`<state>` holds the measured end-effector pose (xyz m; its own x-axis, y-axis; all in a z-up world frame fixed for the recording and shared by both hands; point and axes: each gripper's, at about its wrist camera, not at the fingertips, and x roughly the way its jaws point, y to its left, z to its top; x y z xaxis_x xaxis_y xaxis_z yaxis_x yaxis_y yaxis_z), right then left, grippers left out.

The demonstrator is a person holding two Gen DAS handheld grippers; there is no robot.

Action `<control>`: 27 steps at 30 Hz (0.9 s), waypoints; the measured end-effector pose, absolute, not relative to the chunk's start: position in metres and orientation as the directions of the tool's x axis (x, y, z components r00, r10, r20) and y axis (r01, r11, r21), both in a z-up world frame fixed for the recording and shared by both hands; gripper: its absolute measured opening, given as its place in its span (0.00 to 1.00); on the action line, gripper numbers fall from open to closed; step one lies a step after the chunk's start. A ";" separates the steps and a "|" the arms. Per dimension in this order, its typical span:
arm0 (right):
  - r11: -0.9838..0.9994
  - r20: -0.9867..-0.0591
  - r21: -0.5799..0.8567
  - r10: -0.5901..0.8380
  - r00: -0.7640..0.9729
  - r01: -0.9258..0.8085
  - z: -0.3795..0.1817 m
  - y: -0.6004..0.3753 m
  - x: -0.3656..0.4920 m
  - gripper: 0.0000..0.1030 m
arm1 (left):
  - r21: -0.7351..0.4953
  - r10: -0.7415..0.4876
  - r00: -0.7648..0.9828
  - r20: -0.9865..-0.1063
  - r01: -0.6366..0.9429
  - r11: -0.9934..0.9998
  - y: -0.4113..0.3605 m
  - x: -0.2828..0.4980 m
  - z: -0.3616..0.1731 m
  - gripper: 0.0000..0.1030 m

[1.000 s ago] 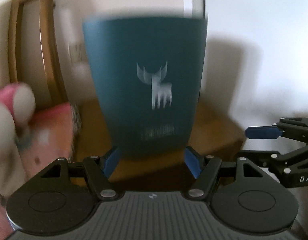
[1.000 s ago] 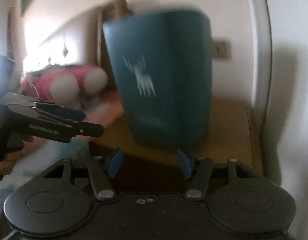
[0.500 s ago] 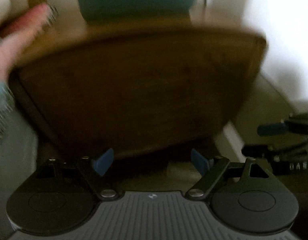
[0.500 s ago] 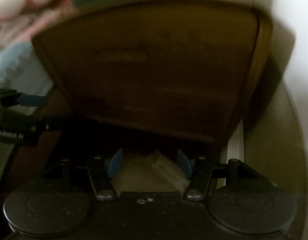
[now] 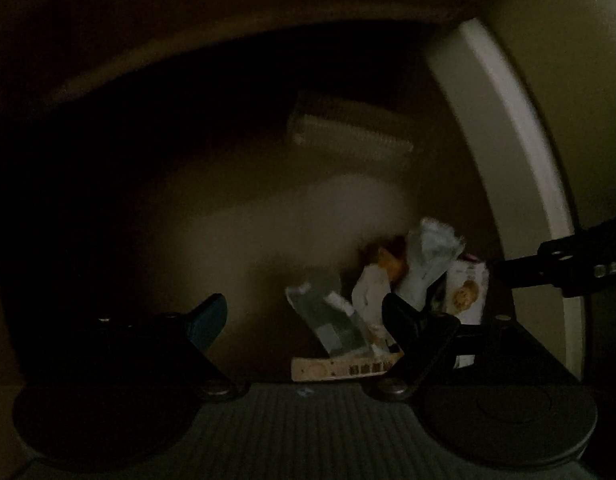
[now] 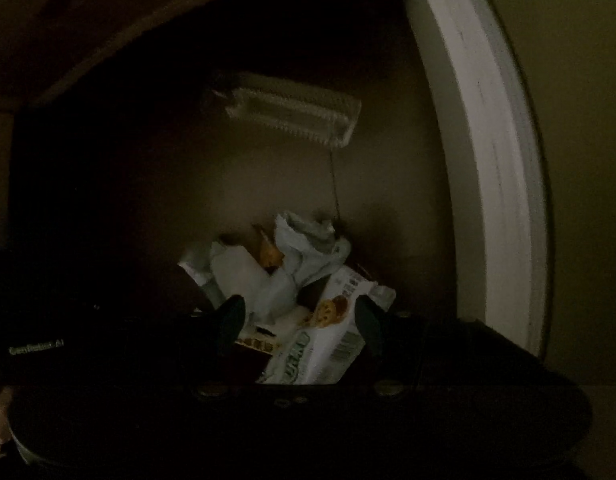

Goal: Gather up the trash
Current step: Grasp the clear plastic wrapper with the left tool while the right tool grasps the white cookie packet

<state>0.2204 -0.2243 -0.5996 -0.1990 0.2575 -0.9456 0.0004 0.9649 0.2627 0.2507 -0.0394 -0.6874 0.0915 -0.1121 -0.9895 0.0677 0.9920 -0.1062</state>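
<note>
My left hand-held gripper (image 5: 304, 326) points down at the floor (image 5: 236, 216) with its jaws spread wide and nothing held; a flat silvery wrapper (image 5: 331, 320) lies between the fingers in the lower middle of the left wrist view, but neither pad touches it. My right hand-held gripper (image 6: 300, 320) also stands well open and empty, its fingers framing a printed cookie wrapper (image 6: 327, 344) at the lower centre of its frame. Just above that sits the rest of the trash pile (image 6: 284, 264): crumpled pale paper and an orange scrap, heaped close to the white baseboard (image 6: 491, 160) on the right. Further up the frame a clear ribbed plastic container (image 6: 288, 116) lies apart from the pile, beside the dark furniture (image 6: 68, 20) in the upper left. Everything here is dim and blurred, so I could misjudge depth and jab the floor, or close on an overlapping corner and drag the heap. The two grippers crowd one pile and could collide.
</note>
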 end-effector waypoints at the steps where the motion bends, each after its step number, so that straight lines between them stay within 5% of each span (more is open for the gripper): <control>1: 0.969 -0.944 0.247 0.241 -0.225 0.001 -0.608 -0.224 0.217 0.58 | -0.109 -0.113 0.080 -0.990 0.054 0.993 -0.039 0.253 -0.695 0.82; 17: 0.967 -0.890 0.246 0.253 -0.380 0.069 -0.684 -0.227 0.199 0.58 | -0.122 -0.125 -0.033 -0.992 -0.088 0.989 -0.045 0.267 -0.785 0.79; 27: 0.963 -0.897 0.265 0.265 -0.353 0.049 -0.695 -0.238 0.200 0.57 | -0.175 -0.189 -0.067 -0.980 -0.181 0.968 -0.041 0.275 -0.808 0.46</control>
<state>0.2000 -0.2383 -0.6950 -0.3534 0.2648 -0.8972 0.0488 0.9630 0.2651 0.2755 -0.0407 -0.8083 -0.0671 -0.1894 -0.9796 -0.1807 0.9679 -0.1747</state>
